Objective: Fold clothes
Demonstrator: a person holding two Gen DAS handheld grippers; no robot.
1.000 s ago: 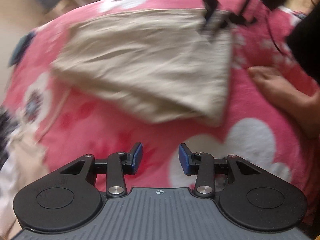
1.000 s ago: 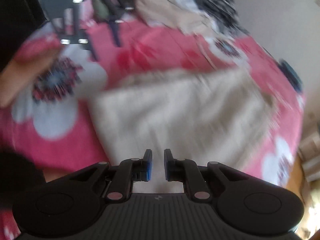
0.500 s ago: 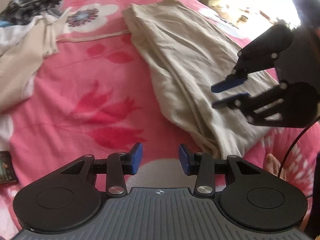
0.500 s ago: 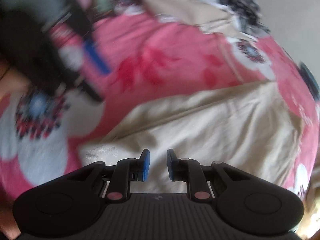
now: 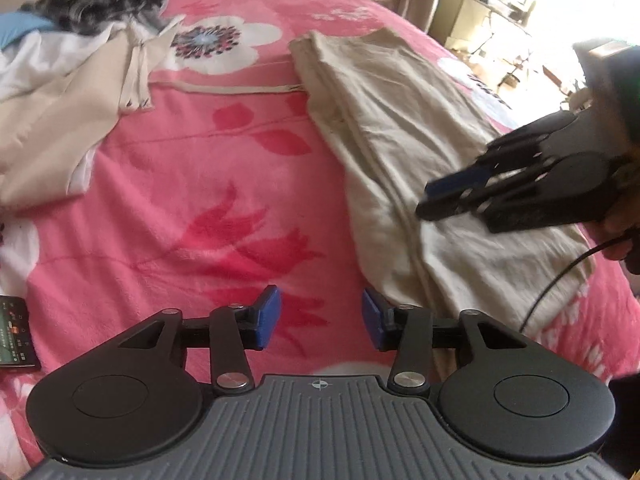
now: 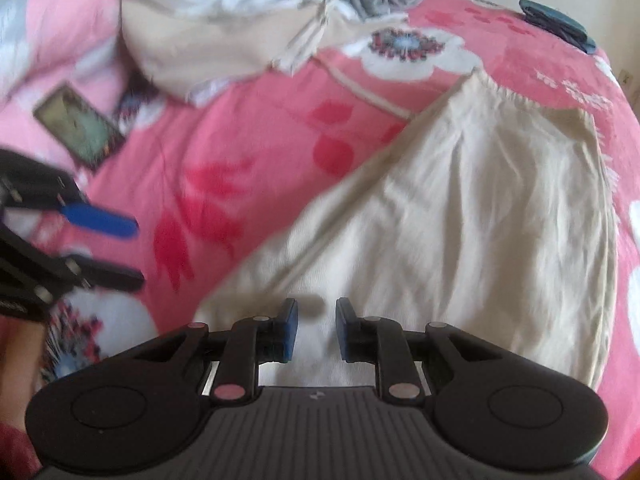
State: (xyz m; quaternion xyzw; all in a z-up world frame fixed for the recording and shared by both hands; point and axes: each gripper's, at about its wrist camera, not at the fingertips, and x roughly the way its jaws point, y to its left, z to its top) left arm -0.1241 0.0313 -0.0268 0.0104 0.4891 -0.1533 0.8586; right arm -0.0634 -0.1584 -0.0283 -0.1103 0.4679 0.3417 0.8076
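Both hand-held grippers are seen empty and parted: the left hand-held gripper (image 5: 319,318) is held wide open over the pink flowered bed cover (image 5: 192,208), just beside the near left edge of the beige garment (image 5: 404,128), while the right hand-held gripper (image 6: 316,330) hangs over the garment's near end with a narrower gap between its pads and nothing between them. The garment is laid lengthwise on the bed, already doubled along its length, with stacked edges visible on its left side and the near end rumpled. It is judged to be light, thin, soft cloth that will sag and slide when lifted, so all stacked layers should be pinched together at the near corners, one corner per gripper, rather than the top layer alone; whether contact is already made by the right gripper cannot be told. A heap of unfolded clothes (image 5: 52,92) is seen well apart at the far left, and a phone (image 5: 14,336) lies on the cover at the left edge.
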